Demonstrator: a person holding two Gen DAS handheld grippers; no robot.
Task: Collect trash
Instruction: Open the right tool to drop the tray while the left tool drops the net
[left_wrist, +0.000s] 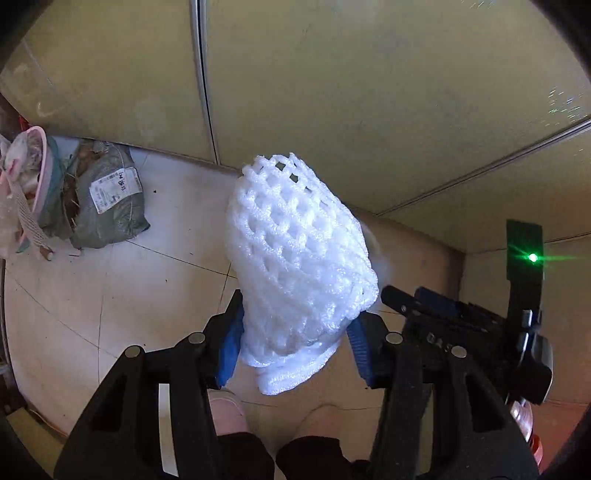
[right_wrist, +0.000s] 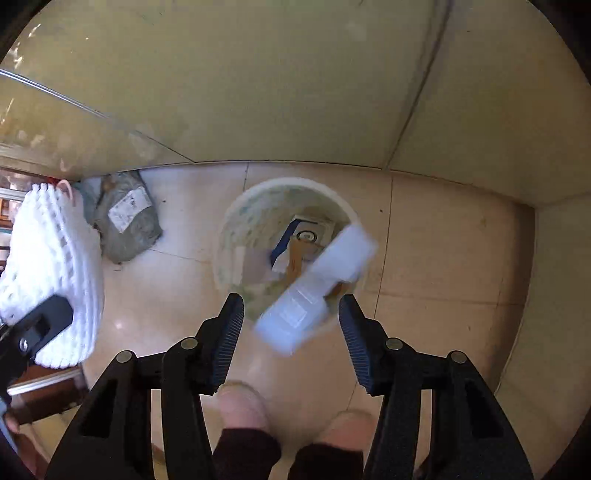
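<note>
My left gripper (left_wrist: 293, 332) is shut on a white foam fruit net (left_wrist: 299, 266) and holds it above the tiled floor. The net also shows at the left of the right wrist view (right_wrist: 51, 273). My right gripper (right_wrist: 291, 314) is open, directly above a round cream trash bin (right_wrist: 236, 221). A white plastic bottle (right_wrist: 314, 288), blurred, is between and beyond its fingers, over the bin's mouth and apart from both pads. Cardboard and paper scraps (right_wrist: 295, 247) lie inside the bin.
A grey parcel bag with a white label (left_wrist: 110, 199) lies on the floor by the wall, also in the right wrist view (right_wrist: 129, 218). A pink basket of rubbish (left_wrist: 33, 177) stands left of it. Yellowish wall panels (left_wrist: 332, 74) stand behind. The person's feet (right_wrist: 243, 406) are below.
</note>
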